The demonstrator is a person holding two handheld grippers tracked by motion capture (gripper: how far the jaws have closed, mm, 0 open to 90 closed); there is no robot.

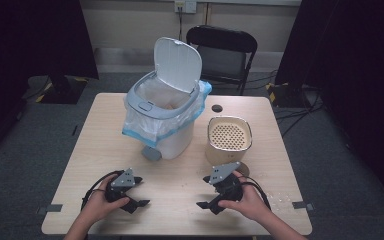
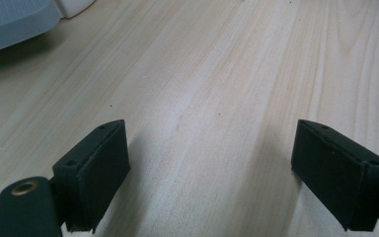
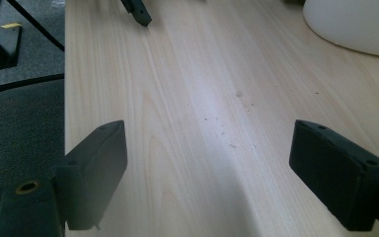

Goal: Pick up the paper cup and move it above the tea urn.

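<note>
Pale wood surface (image 1: 105, 150) lies bare between both wide-open, empty hand-held grippers, left (image 1: 132, 192) and right (image 1: 211, 192). Beyond stand a lidded white bin (image 1: 165, 105) and a beige perforated tub (image 1: 228, 140).

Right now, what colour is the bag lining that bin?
The bag is clear with a blue edge, folded over the bin rim; the high view shows it best.

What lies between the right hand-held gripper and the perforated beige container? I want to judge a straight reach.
Nothing visible: only bare table separates the right hand-held gripper from the perforated beige container just beyond it. Its jaws stand open and empty. The lidded bin stands off to the left, out of the path.
</note>
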